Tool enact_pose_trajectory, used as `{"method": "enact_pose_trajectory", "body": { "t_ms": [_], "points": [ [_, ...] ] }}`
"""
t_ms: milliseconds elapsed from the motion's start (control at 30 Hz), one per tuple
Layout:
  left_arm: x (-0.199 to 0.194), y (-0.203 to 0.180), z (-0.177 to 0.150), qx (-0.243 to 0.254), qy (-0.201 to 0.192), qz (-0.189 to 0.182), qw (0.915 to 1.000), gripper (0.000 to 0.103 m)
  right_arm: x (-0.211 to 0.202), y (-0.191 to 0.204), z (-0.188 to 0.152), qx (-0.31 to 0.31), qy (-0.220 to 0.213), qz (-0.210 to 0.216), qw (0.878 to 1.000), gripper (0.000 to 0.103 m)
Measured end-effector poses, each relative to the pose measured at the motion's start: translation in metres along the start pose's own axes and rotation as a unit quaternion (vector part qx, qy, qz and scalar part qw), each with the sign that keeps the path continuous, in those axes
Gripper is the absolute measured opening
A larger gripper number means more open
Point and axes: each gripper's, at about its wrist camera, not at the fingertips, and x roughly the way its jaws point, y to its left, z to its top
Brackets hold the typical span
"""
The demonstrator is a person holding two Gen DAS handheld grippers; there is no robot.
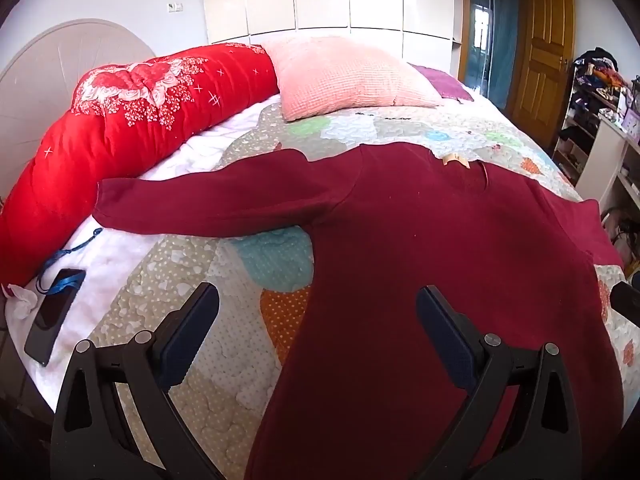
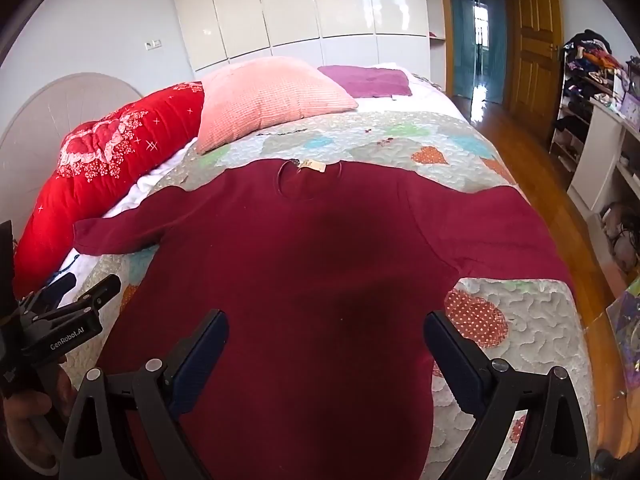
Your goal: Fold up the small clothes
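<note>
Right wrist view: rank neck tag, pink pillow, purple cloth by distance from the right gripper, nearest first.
From the right gripper, open over the maroon shirt:
1. Neck tag, at the shirt's collar, straight ahead.
2. Pink pillow, beyond the collar, slightly left.
3. Purple cloth, at the far end of the bed, behind the pillow, right of it.

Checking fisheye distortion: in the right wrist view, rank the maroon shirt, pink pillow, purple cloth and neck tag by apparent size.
1. maroon shirt, nearest, so magnified
2. pink pillow
3. purple cloth
4. neck tag
</note>
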Motion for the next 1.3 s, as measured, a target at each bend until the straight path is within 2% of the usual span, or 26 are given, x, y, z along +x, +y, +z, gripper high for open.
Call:
{"method": "enact_pose_trajectory", "body": {
  "t_ms": [1300],
  "points": [
    [0.026, 0.006, -0.003, -0.019, 0.024, -0.004, 0.9995, 0.1, 0.036, 0.023, 0.004, -0.027, 0.024, 0.0, 0.999, 0.098]
  ]
}}
